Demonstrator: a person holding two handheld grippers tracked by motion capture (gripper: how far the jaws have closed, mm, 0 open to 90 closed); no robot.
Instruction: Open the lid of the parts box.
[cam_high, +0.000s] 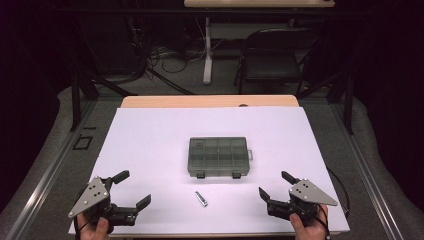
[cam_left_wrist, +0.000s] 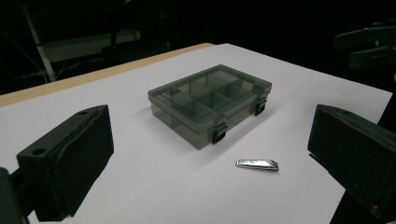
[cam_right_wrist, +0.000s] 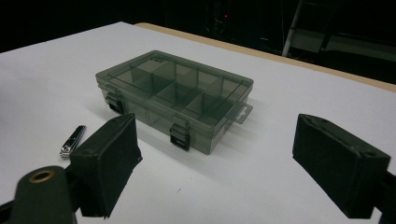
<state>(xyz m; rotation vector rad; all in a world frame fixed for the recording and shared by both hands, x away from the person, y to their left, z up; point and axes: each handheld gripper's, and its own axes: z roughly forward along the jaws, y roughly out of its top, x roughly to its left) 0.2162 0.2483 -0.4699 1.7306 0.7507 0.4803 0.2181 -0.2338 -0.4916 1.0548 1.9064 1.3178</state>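
Smoky grey plastic, see-through enough to show its dividers, makes up the compartment box (cam_high: 218, 157) that sits near the middle of the table (cam_high: 150, 135), lid down, two dark latches on the side facing the near edge and a small hang tab sticking out of its right end. Just off that latched side, toward the near edge, lies a small shiny metal nail clipper (cam_high: 201, 199), flat on the sheet and apart from the box. The table itself is covered by a smooth, matte white sheet, and a strip of pale wood shows along the far edge. At the near left corner the left gripper (cam_high: 131, 189) is held in a hand (cam_high: 92, 229), its black, blocky jaws spread wide with nothing between them; a grey three-cornered plate with small holes rides on top. At the near right corner the right gripper (cam_high: 274, 184), held in the other hand (cam_high: 310, 227), has its jaws apart as well and bare. Both point in toward the box, well short of it. Beyond the far edge the room is dim: a dark folding chair (cam_high: 272, 57), the pale leg of another desk (cam_high: 207, 50), loose cables on a grey floor.
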